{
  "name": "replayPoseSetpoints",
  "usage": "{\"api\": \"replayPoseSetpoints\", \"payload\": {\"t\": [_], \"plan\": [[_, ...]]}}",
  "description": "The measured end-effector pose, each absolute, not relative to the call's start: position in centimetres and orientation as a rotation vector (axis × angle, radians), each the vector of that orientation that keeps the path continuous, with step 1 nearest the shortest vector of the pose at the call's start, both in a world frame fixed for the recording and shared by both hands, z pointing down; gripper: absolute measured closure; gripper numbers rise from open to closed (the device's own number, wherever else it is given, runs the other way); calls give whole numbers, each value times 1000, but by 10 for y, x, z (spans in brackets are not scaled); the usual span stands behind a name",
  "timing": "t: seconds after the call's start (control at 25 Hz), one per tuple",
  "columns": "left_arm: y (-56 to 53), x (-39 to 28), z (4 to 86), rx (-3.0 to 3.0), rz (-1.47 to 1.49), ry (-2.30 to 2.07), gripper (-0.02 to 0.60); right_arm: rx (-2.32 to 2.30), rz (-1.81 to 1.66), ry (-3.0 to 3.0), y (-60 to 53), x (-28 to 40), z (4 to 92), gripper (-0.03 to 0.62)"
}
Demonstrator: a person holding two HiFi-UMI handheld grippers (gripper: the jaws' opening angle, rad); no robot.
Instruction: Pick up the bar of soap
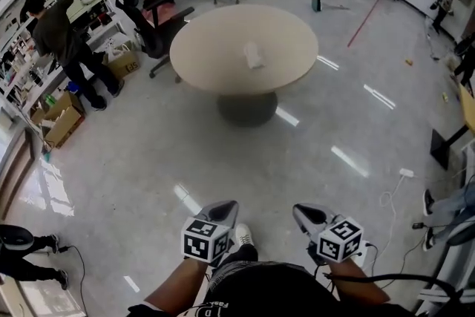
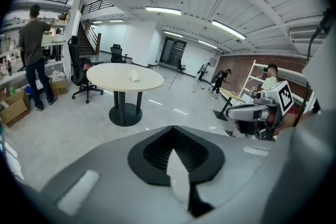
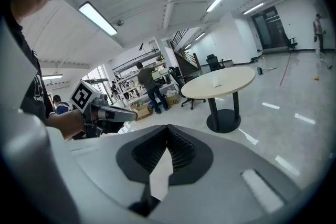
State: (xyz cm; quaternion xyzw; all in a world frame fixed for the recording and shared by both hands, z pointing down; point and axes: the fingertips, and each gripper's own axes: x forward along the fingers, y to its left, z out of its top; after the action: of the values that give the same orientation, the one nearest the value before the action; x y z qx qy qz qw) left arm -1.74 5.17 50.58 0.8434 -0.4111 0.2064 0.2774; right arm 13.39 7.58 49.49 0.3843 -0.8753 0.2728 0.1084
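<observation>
The bar of soap (image 1: 253,54) is a small white block lying near the middle of a round beige table (image 1: 215,63), a few steps ahead of me. The left gripper view shows the soap (image 2: 135,75) on the table (image 2: 113,78), and so does the right gripper view, where the soap (image 3: 218,82) lies on the tabletop (image 3: 236,81). My left gripper (image 1: 225,208) and right gripper (image 1: 303,212) are held low, close to my body, side by side and far from the table. Both are shut with nothing in them, left (image 2: 173,135) and right (image 3: 168,131).
Black office chairs (image 1: 152,22) stand left of and behind the table. A person (image 1: 63,37) stands at shelves on the far left, with cardboard boxes (image 1: 59,119) on the floor. Cables and a power strip (image 1: 404,174) lie at the right. Another person's legs (image 1: 26,256) show at the bottom left.
</observation>
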Motion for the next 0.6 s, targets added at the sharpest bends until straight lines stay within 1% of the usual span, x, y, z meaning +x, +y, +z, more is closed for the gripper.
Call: {"api": "replayPoseSetpoints", "payload": {"t": [0.28,0.44,0.6], "plan": [[-25,-59,483,2322,493,-1107,574,1177,722,-2562,-6,96,469,588],[-43,-80,492,2300,491,-1115,573,1176,710,-2560,-21,77,468,588],[-48,-85,498,2287,491,-1098,574,1147,730,-2541,-29,70,475,588]]}}
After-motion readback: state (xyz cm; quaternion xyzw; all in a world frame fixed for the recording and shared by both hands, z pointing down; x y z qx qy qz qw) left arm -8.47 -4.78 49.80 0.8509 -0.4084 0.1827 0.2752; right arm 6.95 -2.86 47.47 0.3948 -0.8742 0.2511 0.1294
